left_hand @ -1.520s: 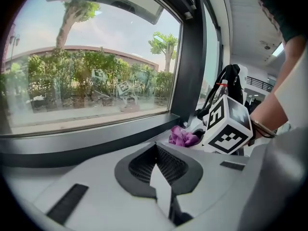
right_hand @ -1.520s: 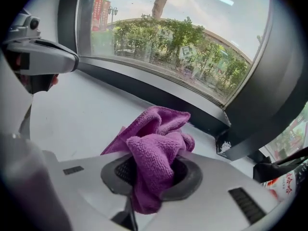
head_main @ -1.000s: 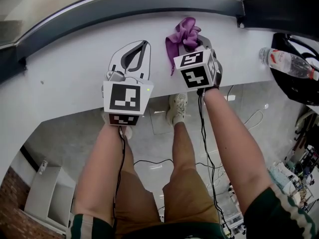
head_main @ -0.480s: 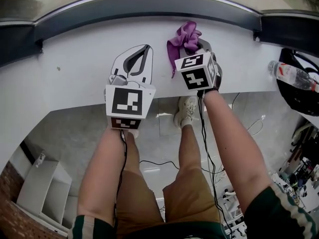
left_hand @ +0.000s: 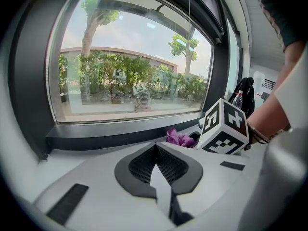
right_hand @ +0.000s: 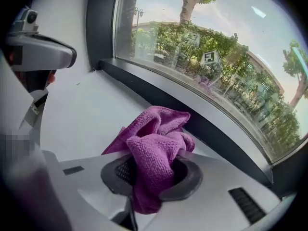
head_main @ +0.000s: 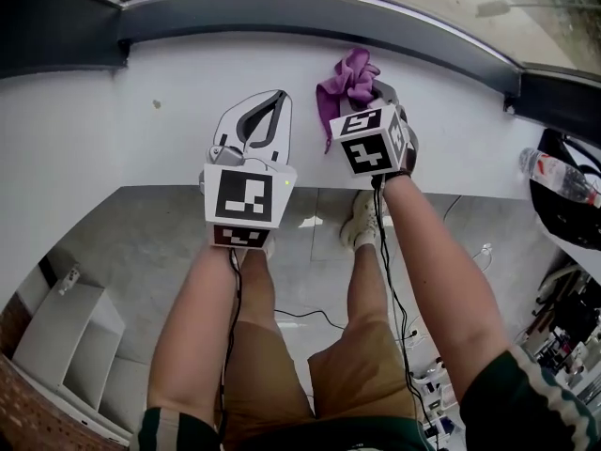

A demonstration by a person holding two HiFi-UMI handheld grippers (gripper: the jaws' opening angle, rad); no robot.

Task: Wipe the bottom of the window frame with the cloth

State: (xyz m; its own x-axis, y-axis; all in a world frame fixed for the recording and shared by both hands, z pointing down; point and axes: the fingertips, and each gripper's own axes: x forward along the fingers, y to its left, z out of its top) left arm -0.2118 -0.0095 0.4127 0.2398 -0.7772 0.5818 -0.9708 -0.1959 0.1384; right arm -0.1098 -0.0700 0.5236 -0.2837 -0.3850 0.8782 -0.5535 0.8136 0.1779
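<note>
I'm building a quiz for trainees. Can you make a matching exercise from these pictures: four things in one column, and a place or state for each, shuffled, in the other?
1. left gripper
2. right gripper
3. clear plastic bottle
4. dark window frame rail

A. far right of the head view
B. shut on the purple microfibre cloth
C. shut, empty
D. along the back of the white sill

Pairs: 1-C, 2-B, 3-A, 4-D

sill [head_main: 113, 111]: white | cloth [head_main: 346, 75]: apparently resting on it | bottle [head_main: 559, 175]: far right

Right tool [head_main: 377, 94], cloth [head_main: 346, 78] — slid left along sill [head_main: 141, 148], farther from bottle [head_main: 556, 173].
</note>
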